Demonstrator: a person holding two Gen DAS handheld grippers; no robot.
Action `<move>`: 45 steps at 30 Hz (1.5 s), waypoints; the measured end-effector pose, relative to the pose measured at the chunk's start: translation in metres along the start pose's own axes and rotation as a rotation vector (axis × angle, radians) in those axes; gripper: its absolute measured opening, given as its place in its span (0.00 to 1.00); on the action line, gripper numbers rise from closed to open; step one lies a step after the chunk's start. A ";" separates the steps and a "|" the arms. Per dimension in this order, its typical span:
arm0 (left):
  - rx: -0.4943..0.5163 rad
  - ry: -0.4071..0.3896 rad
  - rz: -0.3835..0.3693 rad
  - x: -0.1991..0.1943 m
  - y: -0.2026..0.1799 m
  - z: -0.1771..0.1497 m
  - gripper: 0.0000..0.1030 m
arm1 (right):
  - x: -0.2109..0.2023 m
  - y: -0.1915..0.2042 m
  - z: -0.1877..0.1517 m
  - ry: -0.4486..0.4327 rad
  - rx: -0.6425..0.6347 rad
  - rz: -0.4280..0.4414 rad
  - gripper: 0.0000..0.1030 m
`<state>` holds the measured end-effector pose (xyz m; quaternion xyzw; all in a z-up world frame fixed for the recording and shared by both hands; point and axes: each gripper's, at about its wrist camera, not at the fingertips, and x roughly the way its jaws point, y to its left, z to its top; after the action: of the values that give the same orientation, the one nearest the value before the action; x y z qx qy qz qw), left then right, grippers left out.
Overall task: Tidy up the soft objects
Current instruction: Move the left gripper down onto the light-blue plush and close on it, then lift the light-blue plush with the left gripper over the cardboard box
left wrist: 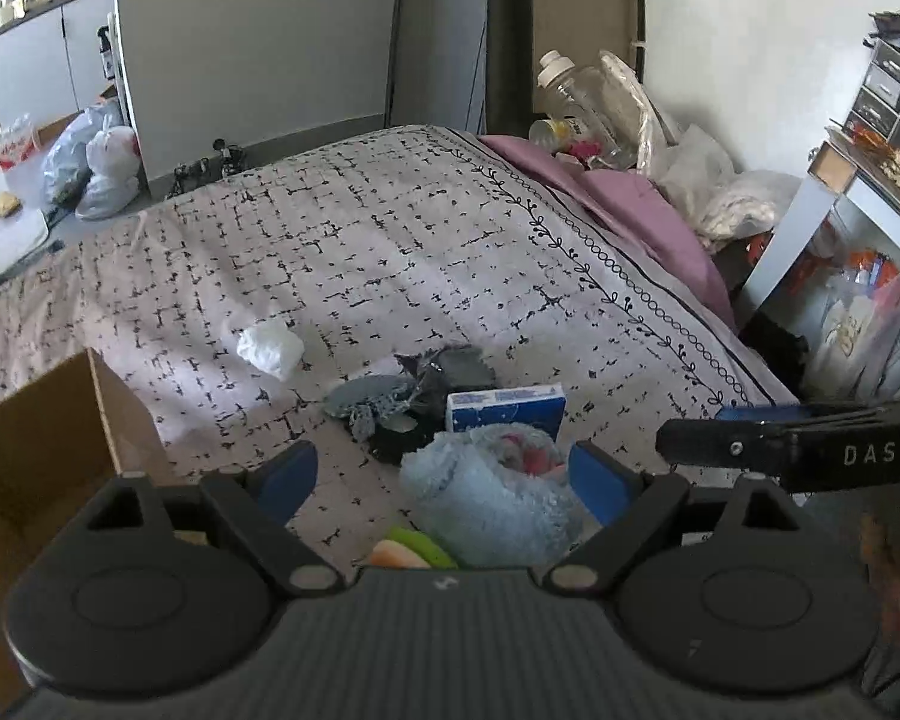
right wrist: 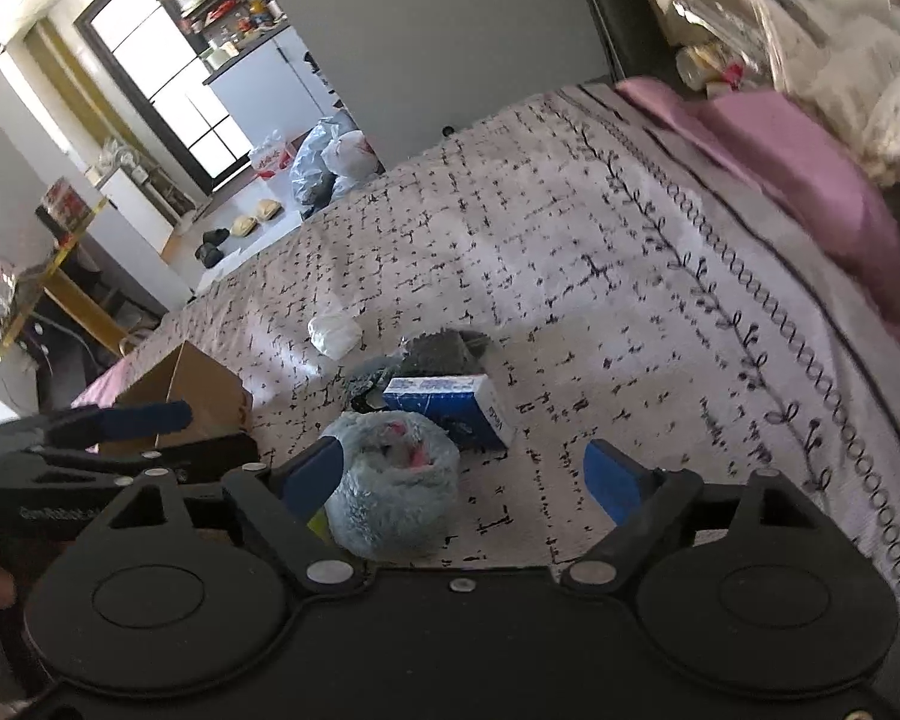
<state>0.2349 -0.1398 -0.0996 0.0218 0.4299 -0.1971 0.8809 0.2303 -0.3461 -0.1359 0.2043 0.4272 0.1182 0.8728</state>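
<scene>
At the far left of the left wrist view an open cardboard box (left wrist: 36, 456) sits on the bed (left wrist: 390, 228), its flap raised toward the camera. Right of it, further up the patterned cover, lies a crumpled white cloth (left wrist: 270, 348), well apart from the rest. Next comes a heap of grey and black fabric (left wrist: 402, 396), touching the back of a blue and white carton (left wrist: 506, 409). Just in front of the carton sits a fluffy pale-blue bundle (left wrist: 486, 492) with something pink tucked in its top; a green and orange thing (left wrist: 414, 549) shows at its near edge, too hidden to name. The left gripper (left wrist: 444, 477) hangs over this bundle with its fingers spread wide, one blue pad on either side, holding nothing. Further right the right gripper (left wrist: 798, 426) reaches in side-on. In the right wrist view the bundle (right wrist: 393, 489) lies against the left pad of the right gripper (right wrist: 468, 474), whose fingers are likewise wide apart and grip nothing; the left gripper (right wrist: 114, 420) shows at the left edge beside the box (right wrist: 192, 396).
</scene>
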 end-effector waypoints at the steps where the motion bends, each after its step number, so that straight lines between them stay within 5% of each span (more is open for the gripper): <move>1: -0.012 -0.004 -0.006 0.002 0.001 0.000 0.88 | 0.003 -0.003 0.000 0.007 0.021 0.010 0.72; 6: -0.065 0.046 -0.040 0.019 0.003 0.002 0.69 | 0.021 -0.018 -0.003 0.033 0.152 0.050 0.58; 13: -0.114 0.099 -0.062 0.039 0.003 0.001 0.61 | 0.052 -0.026 -0.013 0.089 0.277 0.095 0.39; 22: -0.230 0.164 -0.034 0.068 0.017 0.000 0.59 | 0.066 -0.038 -0.021 0.100 0.442 0.137 0.34; 28: -0.385 0.230 -0.082 0.088 0.039 -0.010 0.59 | 0.074 -0.030 -0.025 0.127 0.456 0.148 0.28; 33: -0.390 0.240 -0.113 0.082 0.036 -0.010 0.55 | 0.065 -0.019 -0.022 0.089 0.415 0.185 0.19; 45: -0.387 0.168 -0.156 0.057 0.029 -0.005 0.47 | 0.042 -0.011 -0.013 0.011 0.349 0.184 0.16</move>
<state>0.2739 -0.1307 -0.1502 -0.1646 0.5321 -0.1760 0.8117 0.2457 -0.3363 -0.1777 0.3903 0.4256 0.1227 0.8072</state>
